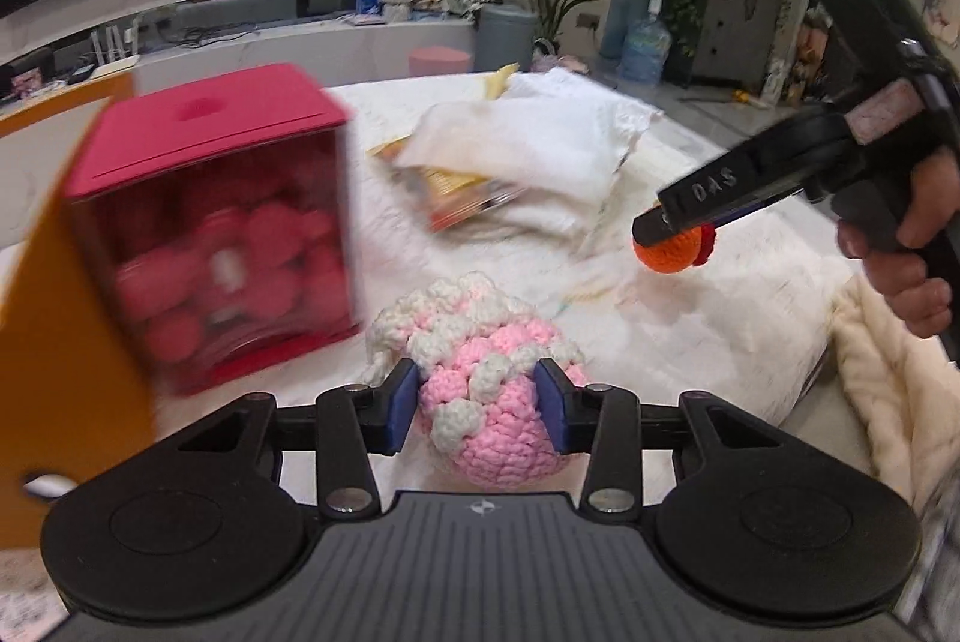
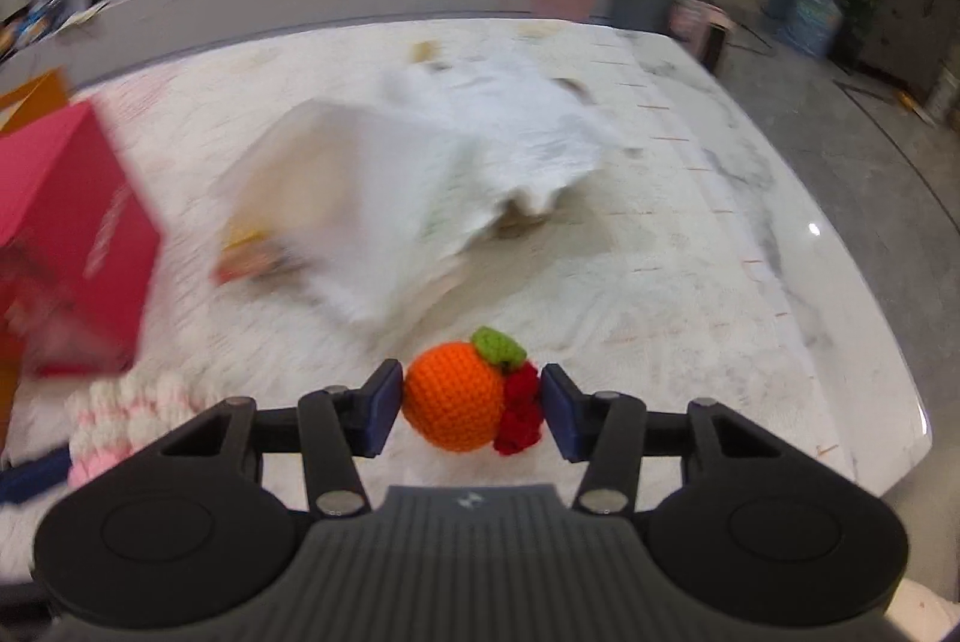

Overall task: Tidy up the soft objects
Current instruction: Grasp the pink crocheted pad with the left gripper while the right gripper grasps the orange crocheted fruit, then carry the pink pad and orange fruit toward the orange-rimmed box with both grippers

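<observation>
The left gripper [image 1: 476,405] pinches a pink and white crochet toy [image 1: 486,372] low in the middle of the left wrist view; its blue pads [image 1: 402,402] press into the yarn on both sides, and the knobbly white top bulges up beyond them. The right gripper [image 2: 472,405] pinches an orange crochet ball [image 2: 453,396] low in the middle of the right wrist view, one pad on the orange body, the other against a small red crochet piece [image 2: 521,411] joined to its side; a green leaf [image 2: 495,345] sits on top. Seen from the left wrist, that ball hangs at the right of the frame, clear of the white tabletop [image 2: 690,282].

Both toys look light and squashy; yarn gives under the pads and is not slippery, so a moderate squeeze across the widest part should hold. The red piece is a looser hold than the round body, and the ball could twist there; a grip straight across the orange part would likely be firmer.

A red box with a clear front [image 1: 222,228] stands at the left of the left wrist view, apparently full of round red things, though blurred; a heap of white cloth [image 2: 456,144] lies mid-table, also blurred. Which of these takes the toys I cannot tell.
</observation>
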`<move>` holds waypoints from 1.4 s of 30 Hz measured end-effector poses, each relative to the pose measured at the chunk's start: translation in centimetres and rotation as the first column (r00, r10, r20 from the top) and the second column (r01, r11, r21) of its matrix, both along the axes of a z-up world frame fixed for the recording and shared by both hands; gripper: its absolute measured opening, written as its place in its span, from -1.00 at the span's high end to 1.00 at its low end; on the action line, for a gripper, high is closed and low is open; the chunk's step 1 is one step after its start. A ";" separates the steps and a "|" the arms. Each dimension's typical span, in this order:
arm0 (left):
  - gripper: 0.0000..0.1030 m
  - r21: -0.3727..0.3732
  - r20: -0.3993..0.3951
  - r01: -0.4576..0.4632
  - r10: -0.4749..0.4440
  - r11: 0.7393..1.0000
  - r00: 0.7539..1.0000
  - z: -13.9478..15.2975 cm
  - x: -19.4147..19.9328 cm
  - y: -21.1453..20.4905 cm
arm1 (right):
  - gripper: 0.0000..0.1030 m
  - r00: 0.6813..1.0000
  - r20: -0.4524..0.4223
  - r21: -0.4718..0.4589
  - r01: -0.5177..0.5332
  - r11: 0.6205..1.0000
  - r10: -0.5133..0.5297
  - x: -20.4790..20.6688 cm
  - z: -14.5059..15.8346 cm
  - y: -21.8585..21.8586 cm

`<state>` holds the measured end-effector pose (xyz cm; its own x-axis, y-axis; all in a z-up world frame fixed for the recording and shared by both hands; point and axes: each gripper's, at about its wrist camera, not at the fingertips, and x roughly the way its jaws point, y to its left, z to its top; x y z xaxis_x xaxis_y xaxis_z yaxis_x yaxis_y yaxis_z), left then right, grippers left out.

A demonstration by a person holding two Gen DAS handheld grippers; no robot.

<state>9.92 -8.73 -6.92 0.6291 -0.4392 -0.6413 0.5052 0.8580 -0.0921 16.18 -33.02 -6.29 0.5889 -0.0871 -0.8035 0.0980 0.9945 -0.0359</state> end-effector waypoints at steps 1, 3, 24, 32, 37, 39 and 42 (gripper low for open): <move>0.00 0.000 -0.013 -0.003 0.003 1.000 1.000 -0.1 -0.1 0.5 | 0.03 0.999 -0.005 -0.001 -0.042 0.999 0.042 -0.3 0.0 1.0; -0.03 -0.018 -0.046 0.004 -0.005 1.000 0.999 -0.5 -0.1 1.1 | 0.03 0.995 -0.005 -0.018 -0.096 0.995 0.096 -0.7 -0.1 2.9; -0.95 0.133 0.095 -0.020 0.008 0.991 0.995 -4.3 -0.6 -4.0 | -0.03 0.979 -0.099 -0.131 -0.189 0.973 0.177 0.5 -3.3 7.7; -0.41 0.063 0.099 -0.044 0.037 0.997 0.994 -3.9 -0.8 -2.6 | -0.02 0.980 -0.094 -0.134 -0.190 0.973 0.178 0.6 -3.1 7.6; -0.01 0.038 0.106 -0.039 0.035 0.998 0.994 -3.4 -1.4 -2.0 | -0.02 0.983 -0.055 -0.129 -0.180 0.975 0.174 0.1 -1.9 7.3; 0.06 0.021 0.117 -0.023 0.020 1.000 0.993 -3.0 -1.7 -1.8 | -0.02 0.985 -0.040 -0.127 -0.169 0.977 0.165 0.1 -1.5 7.0; 0.17 -0.007 0.156 0.015 -0.014 1.000 0.988 -2.3 -2.6 -1.5 | -0.02 0.988 -0.022 -0.122 -0.157 0.980 0.155 0.0 -1.0 6.6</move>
<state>7.34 -10.27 -9.26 0.7146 -0.4535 -0.5327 0.5260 0.8503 -0.0182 16.23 -26.40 -7.26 0.5928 -0.0930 -0.8000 -0.0595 0.9855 -0.1587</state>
